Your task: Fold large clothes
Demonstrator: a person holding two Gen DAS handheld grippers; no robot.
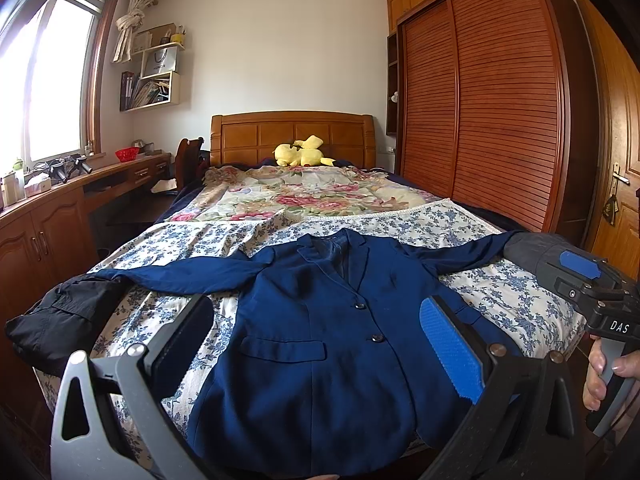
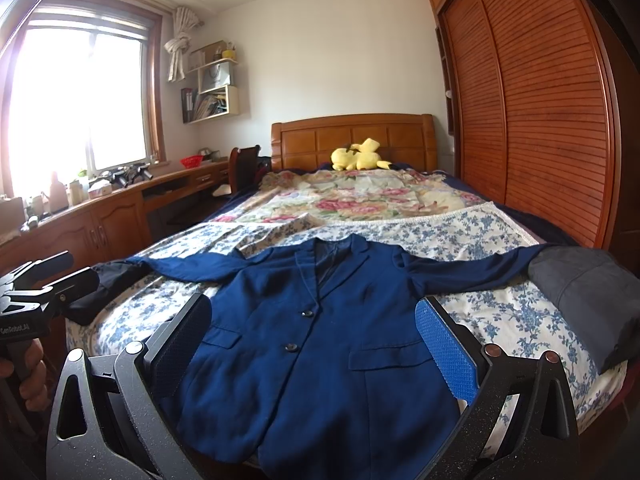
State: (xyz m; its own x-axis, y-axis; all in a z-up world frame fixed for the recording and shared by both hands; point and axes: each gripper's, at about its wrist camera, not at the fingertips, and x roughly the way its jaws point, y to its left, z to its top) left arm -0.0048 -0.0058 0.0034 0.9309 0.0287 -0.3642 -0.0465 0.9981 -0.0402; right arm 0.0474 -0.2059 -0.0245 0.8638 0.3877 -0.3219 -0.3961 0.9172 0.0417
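Both claws are spread wide with nothing between their pads: the left gripper (image 1: pixel 320 344) and the right gripper (image 2: pixel 316 344) fill the lower part of their frames, above the hem of a navy blazer (image 1: pixel 320 340). It lies face up at frame centre on the blue-flowered sheet (image 1: pixel 520 300), 2 buttons fastened, sleeves out sideways. A yellow plush toy (image 1: pixel 304 152) sits by the headboard, upper centre.
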